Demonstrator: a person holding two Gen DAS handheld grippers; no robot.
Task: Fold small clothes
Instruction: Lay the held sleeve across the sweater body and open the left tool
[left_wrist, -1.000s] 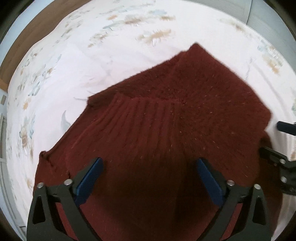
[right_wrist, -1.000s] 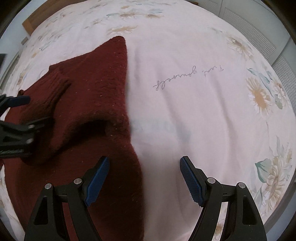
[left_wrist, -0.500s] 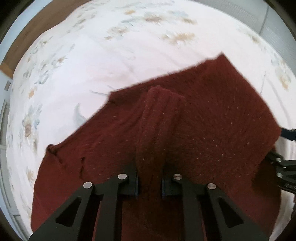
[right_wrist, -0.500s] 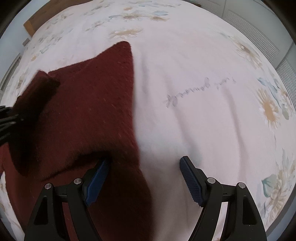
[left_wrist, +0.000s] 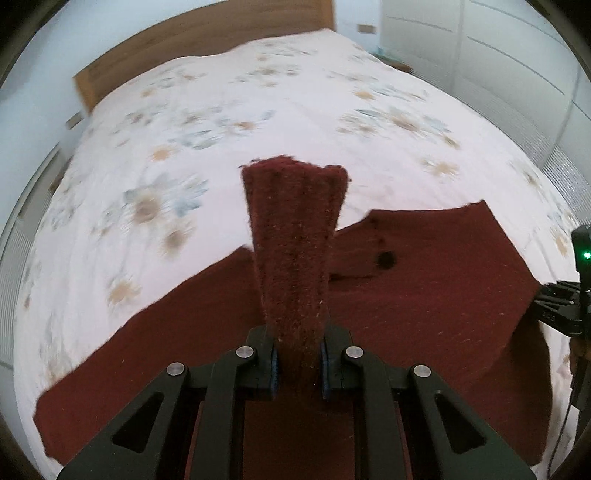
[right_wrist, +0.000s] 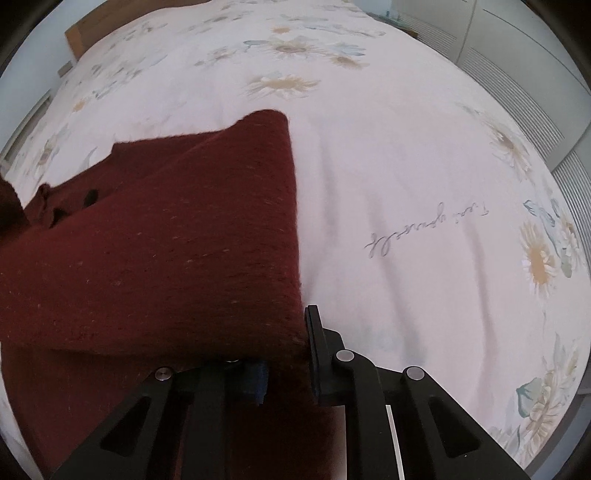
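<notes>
One wide bed w/ pale floral sheet (left_wrist: 229, 122), wooden headboard (left_wrist: 207, 48) at the far end; script lettering (right_wrist: 424, 229) on the sheet shows only in right view. One dark maroon knit sweater (left_wrist: 424, 280) lies on the sheet's near part, plenty of bare sheet beyond and to its right. Left gripper (left_wrist: 297, 363) is clamped on a ribbed strip of it, sticking up; right gripper (right_wrist: 284, 363) pinches the sweater's right edge, lifted fold draping leftward.

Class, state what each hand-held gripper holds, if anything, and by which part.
Both are shut on the dark red sweater: the left hand-held gripper pinches a ribbed band, the right hand-held gripper its lifted edge.
</notes>
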